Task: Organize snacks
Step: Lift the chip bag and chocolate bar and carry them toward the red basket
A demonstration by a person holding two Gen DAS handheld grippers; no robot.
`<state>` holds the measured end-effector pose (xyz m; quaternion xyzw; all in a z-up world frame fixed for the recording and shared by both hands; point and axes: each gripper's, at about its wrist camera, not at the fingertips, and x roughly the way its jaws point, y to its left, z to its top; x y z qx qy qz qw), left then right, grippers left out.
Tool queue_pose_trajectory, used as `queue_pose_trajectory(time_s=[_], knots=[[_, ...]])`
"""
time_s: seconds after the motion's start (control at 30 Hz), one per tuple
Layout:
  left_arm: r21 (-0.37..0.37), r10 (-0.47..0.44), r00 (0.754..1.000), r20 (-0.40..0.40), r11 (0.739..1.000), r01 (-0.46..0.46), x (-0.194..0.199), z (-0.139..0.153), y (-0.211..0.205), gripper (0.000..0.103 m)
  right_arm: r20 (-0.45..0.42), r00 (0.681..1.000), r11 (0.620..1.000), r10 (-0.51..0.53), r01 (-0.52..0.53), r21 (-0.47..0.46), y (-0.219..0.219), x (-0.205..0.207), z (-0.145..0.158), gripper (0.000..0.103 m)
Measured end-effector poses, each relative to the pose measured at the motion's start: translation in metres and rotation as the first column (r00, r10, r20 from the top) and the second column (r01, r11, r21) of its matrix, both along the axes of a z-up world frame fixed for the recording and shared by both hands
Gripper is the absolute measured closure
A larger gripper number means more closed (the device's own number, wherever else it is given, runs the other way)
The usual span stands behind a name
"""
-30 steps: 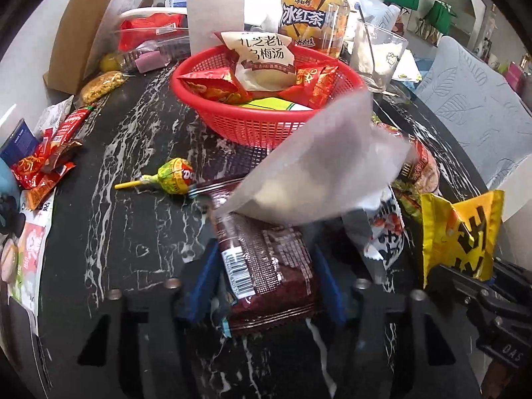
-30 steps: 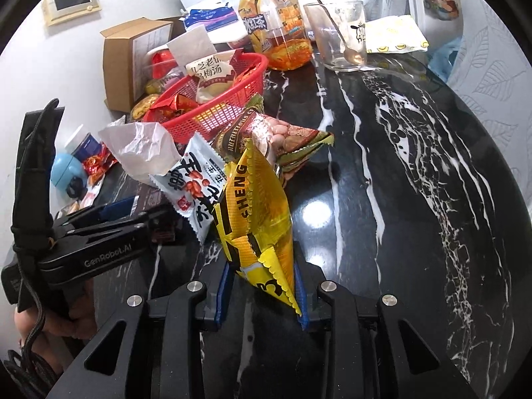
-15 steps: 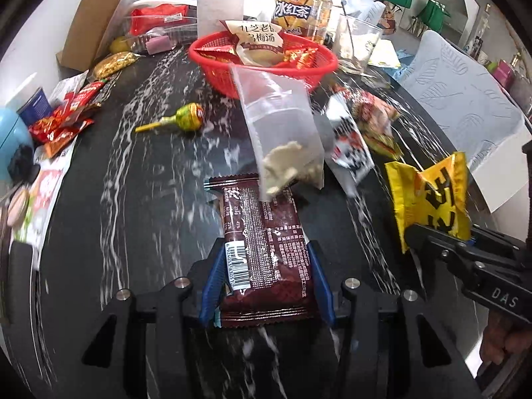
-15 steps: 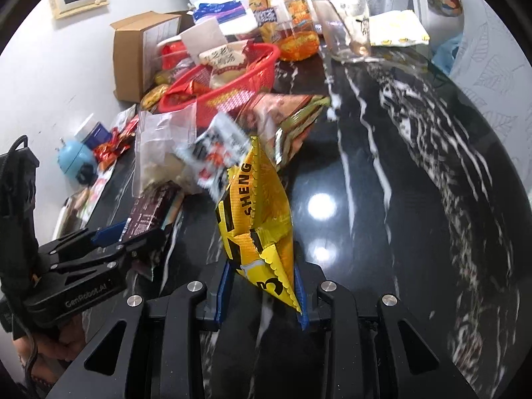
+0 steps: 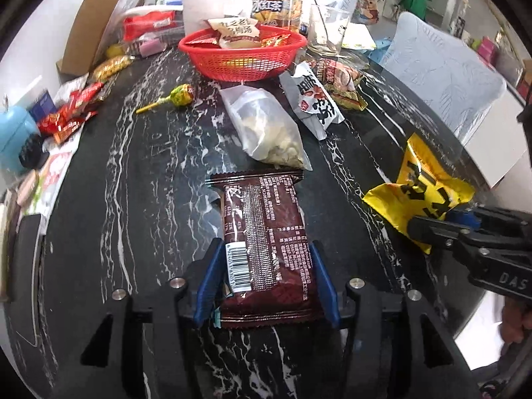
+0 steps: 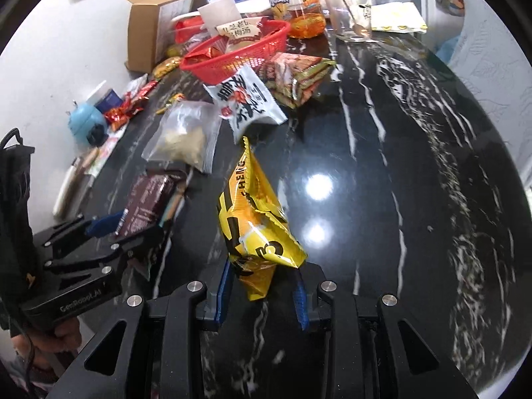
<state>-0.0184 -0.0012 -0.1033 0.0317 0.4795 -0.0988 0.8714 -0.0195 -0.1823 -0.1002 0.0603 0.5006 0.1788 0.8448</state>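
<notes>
A brown snack packet [image 5: 266,232] lies lengthwise on the black marble table [image 5: 149,183] between the blue pads of my left gripper [image 5: 265,245]. The jaws are opening, and the pads stand just off the packet's edges. My right gripper [image 6: 262,271] is shut on the lower corner of a crumpled yellow packet [image 6: 256,219], held upright above the table. The left wrist view shows that yellow packet [image 5: 422,186] at the right. A red basket [image 5: 242,53] with several snacks stands at the far side.
Between me and the basket lie a clear bag of pale pieces [image 5: 266,126], a white packet [image 5: 312,99], green-orange packets [image 5: 342,83] and a lollipop [image 5: 179,96]. Red wrappers [image 5: 69,113] and a blue object [image 5: 13,136] sit left; a bottle [image 5: 276,3], a glass [image 5: 326,26] and a box [image 5: 89,26] stand behind.
Both grippers drew back from the basket. The clear bag that hung over the brown packet dropped onto the table. The left pads spread slightly around the brown packet.
</notes>
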Motion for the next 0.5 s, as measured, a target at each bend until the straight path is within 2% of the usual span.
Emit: queue_pose_trajectory(time_s=[0.07, 0.1, 0.13, 0.17, 0.2, 0.3, 0.5], knots=[[0.023, -0.002, 1.000, 0.003, 1.000, 0.002, 0.002, -0.001, -0.004, 0.040, 0.003, 1.000, 1.000, -0.002, 0.002, -0.007, -0.002, -0.001, 0.000, 0.071], [0.018, -0.001, 1.000, -0.003, 1.000, 0.001, 0.004, -0.002, -0.004, 0.037, 0.004, 1.000, 1.000, -0.004, 0.004, -0.010, -0.003, -0.001, 0.000, 0.065], [0.025, 0.000, 1.000, -0.004, 1.000, 0.000, 0.006, -0.002, -0.005, 0.031, 0.008, 1.000, 1.000, -0.008, 0.009, -0.016, -0.004, -0.001, 0.000, 0.057], [0.026, 0.003, 1.000, -0.005, 1.000, -0.003, 0.006, -0.002, -0.005, 0.028, 0.015, 1.000, 0.999, -0.020, 0.021, -0.029, -0.006, 0.000, 0.001, 0.036], [0.021, 0.012, 1.000, -0.001, 1.000, -0.012, 0.006, -0.003, -0.003, 0.028, 0.017, 0.999, 0.998, -0.043, 0.044, -0.050, -0.008, 0.001, 0.001, 0.026], [0.023, 0.018, 1.000, 0.005, 1.000, -0.018, 0.005, -0.003, -0.003, 0.028, 0.017, 0.996, 0.993, -0.082, 0.083, -0.078, -0.015, 0.004, 0.001, 0.026], [0.024, 0.010, 1.000, -0.014, 1.000, -0.009, 0.008, -0.003, -0.002, 0.028, 0.015, 0.996, 0.993, -0.083, 0.084, -0.088, -0.017, 0.009, -0.001, 0.026]])
